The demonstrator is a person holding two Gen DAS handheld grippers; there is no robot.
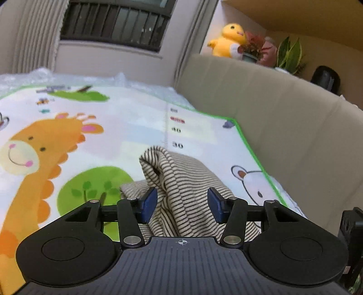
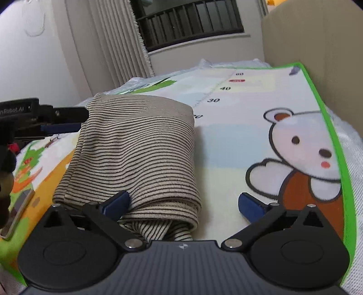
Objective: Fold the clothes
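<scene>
A beige cloth with thin dark stripes (image 2: 136,147) lies folded in a thick bundle on a cartoon play mat (image 2: 238,140). My right gripper (image 2: 183,202) stands wide open at the bundle's near end. Its left fingertip (image 2: 118,202) rests against the cloth and its right one is over bare mat. In the right wrist view my left gripper (image 2: 82,120) reaches in from the left at the bundle's far corner. In its own view the left gripper (image 1: 182,202) is partly open, and a raised fold of the striped cloth (image 1: 181,181) sits between the blue pads (image 1: 149,204) without being pinched flat.
The play mat (image 1: 113,127) covers a bed. A beige padded headboard (image 1: 272,113) runs along its right side. On the ledge above it stand a yellow plush duck (image 1: 229,38) and potted plants (image 1: 290,54). A curtain (image 2: 113,45) and a barred window (image 1: 118,20) are beyond.
</scene>
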